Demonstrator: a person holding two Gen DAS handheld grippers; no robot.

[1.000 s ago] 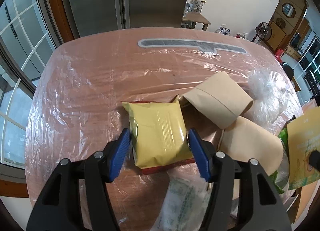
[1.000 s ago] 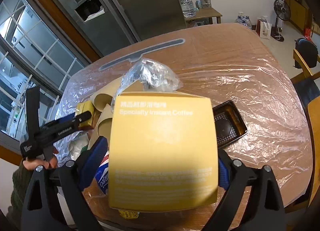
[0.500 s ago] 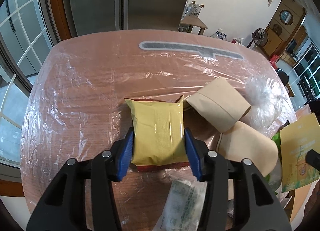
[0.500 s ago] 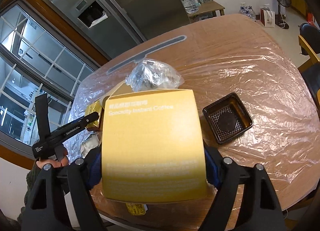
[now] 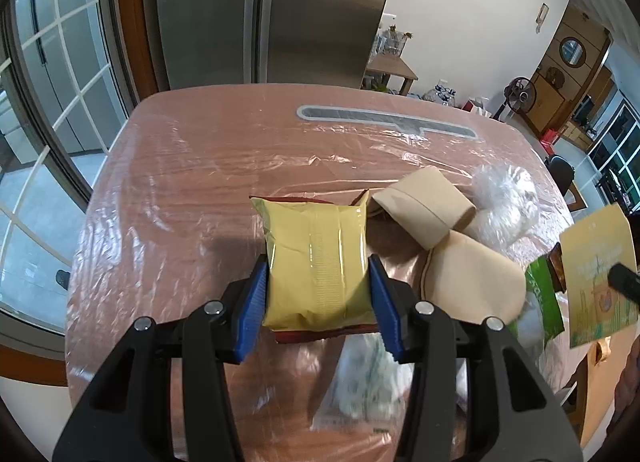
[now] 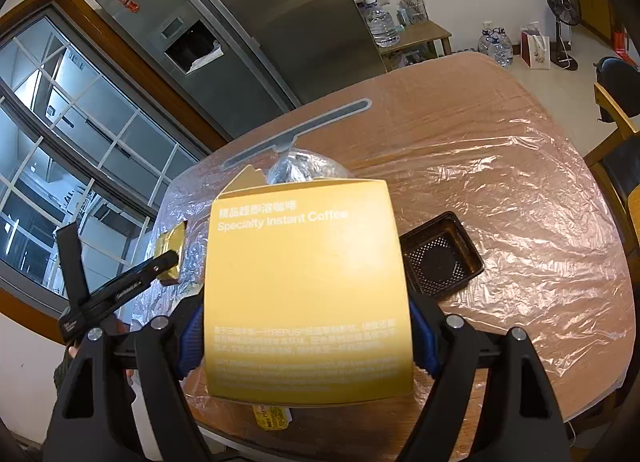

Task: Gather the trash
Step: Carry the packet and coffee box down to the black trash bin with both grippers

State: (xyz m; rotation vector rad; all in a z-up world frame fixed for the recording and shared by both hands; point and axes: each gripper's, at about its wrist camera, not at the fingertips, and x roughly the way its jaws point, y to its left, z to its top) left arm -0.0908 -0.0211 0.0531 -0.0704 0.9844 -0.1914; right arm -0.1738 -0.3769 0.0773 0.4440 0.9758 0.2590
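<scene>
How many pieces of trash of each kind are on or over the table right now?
Snack packets: 1
Coffee boxes: 1
Brown paper bags: 2
Clear plastic bags: 1
Black trays: 1
Total: 6

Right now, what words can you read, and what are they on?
"Specialty Instant Coffee": white letters on the flat yellow cardboard box, under a line of Chinese characters.
Small white print lower on that box: too blurred to read.
Yellow label under the box: unreadable.
Lettering on the other black tongs: too small.
</scene>
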